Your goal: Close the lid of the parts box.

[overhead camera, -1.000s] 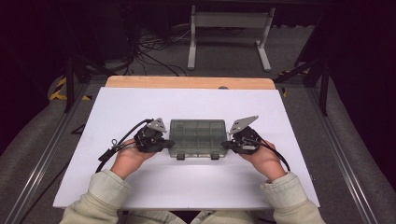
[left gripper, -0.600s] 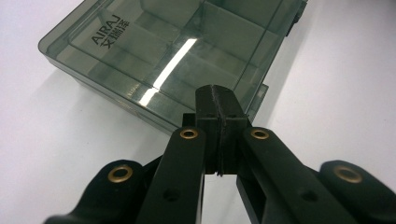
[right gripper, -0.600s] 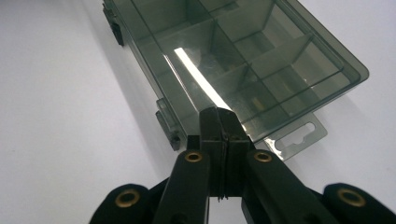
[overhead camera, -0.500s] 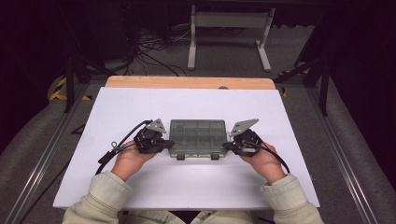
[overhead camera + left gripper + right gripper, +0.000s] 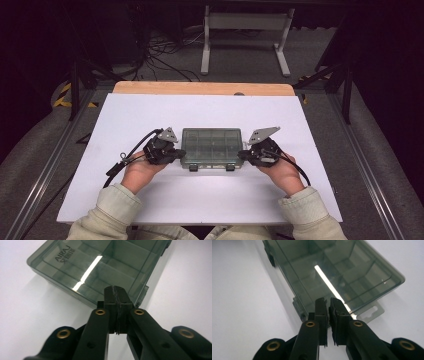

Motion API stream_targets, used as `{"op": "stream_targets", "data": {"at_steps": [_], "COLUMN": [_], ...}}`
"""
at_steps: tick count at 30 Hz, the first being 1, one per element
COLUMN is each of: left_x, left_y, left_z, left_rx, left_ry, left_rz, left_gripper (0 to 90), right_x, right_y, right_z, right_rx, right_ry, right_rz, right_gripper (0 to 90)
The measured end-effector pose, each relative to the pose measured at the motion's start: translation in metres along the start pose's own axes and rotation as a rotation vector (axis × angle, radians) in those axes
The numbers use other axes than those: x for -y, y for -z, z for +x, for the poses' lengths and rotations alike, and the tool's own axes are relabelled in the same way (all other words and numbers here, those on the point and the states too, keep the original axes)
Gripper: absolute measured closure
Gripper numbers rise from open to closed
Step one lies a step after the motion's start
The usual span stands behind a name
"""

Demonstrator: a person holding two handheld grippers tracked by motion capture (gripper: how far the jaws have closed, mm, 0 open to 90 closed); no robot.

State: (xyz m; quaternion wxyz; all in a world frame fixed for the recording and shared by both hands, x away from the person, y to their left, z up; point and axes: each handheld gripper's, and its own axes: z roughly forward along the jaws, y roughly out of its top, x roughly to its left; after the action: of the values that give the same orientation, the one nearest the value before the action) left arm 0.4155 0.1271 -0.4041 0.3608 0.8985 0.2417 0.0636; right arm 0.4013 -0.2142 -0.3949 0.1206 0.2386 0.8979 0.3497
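Sleeves (image 5: 118, 206) of pale cloth come in at the near edge, each hand holding a gripper. The left gripper (image 5: 117, 293) has its jaws almost together, nothing between them, just parting, tips at the box's left end. The right gripper (image 5: 329, 303) shows a narrow gap, also just parting and empty, at the box's right end. The smoky clear compartment box (image 5: 211, 146) lies closed between them; its lid reads "AIRAJ". It rests on a white sheet (image 5: 150, 112) over a wooden tabletop (image 5: 150, 88). Beyond, cables (image 5: 165, 50) and a metal stand (image 5: 245, 30) sit on grey floor.
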Motion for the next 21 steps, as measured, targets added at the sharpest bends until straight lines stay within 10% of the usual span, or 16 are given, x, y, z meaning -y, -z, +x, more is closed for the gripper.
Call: {"op": "stream_targets", "data": {"at_steps": [16,21], "left_x": [0.007,0.019], "left_y": [0.048,0.065], "left_z": [-0.010,-0.016], "left_rx": [-0.043,-0.061], "left_ry": [0.011,0.039], "left_rz": [-0.297,-0.389], "left_gripper": [16.8,11.5], "right_x": [-0.003,0.003], "right_y": [0.036,0.047], "right_z": [0.010,0.017], "right_rx": [0.093,0.098], "right_ry": [-0.004,-0.005], "right_rz": [-0.253,-0.329], "right_gripper": [33.2,23.0]}}
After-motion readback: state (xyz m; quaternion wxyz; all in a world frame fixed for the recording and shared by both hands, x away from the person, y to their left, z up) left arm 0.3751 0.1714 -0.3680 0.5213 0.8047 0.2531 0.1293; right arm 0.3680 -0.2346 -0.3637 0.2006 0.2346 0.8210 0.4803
